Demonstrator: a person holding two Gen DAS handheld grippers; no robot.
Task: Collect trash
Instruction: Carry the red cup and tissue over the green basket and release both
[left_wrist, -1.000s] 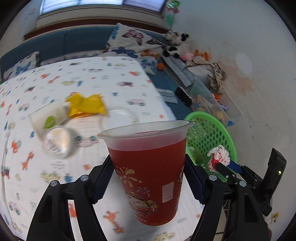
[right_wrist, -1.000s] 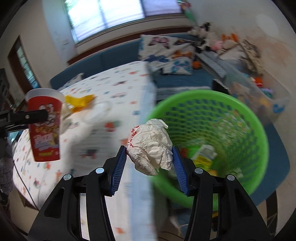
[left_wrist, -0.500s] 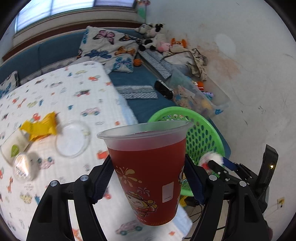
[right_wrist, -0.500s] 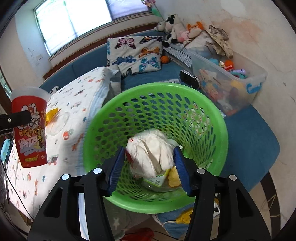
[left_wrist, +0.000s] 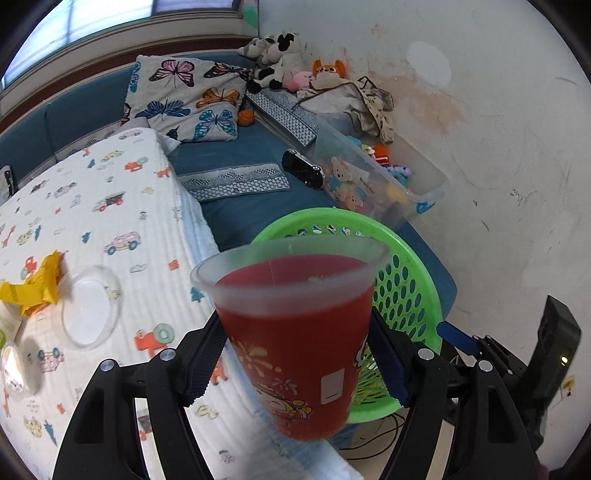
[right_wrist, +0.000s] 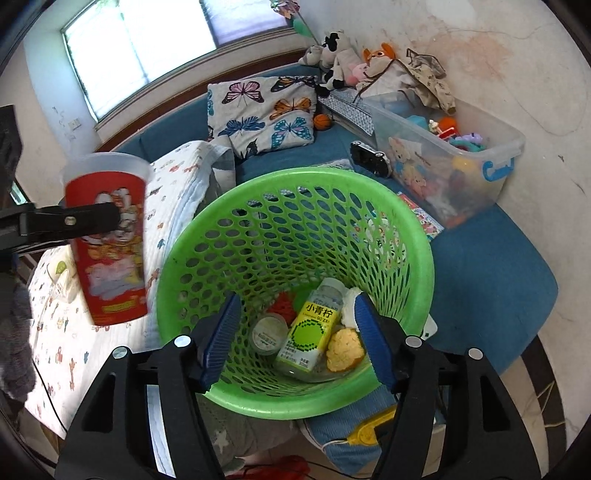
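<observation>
My left gripper (left_wrist: 295, 354) is shut on a red paper cup (left_wrist: 295, 347) and holds it upright above the table edge, next to the green mesh basket (left_wrist: 406, 295). In the right wrist view the cup (right_wrist: 107, 240) hangs left of the basket (right_wrist: 295, 229). My right gripper (right_wrist: 295, 332) is open and empty over the basket's mouth. Inside the basket lie a green-labelled bottle (right_wrist: 314, 328), a round lid (right_wrist: 267, 332), a yellow lump (right_wrist: 343, 349), a white paper wad (right_wrist: 349, 306) and a red scrap (right_wrist: 282, 302).
The table has a cartoon-print cloth (left_wrist: 110, 221) with a yellow wrapper (left_wrist: 33, 288), a clear lid (left_wrist: 90, 306) and a small white tub (left_wrist: 14, 373). A blue sofa (right_wrist: 480, 258), butterfly pillow (right_wrist: 266, 110) and clear toy bin (right_wrist: 443, 155) stand behind the basket.
My right gripper has opened and let the white paper wad drop into the basket. My left gripper has carried the red cup right, toward the basket.
</observation>
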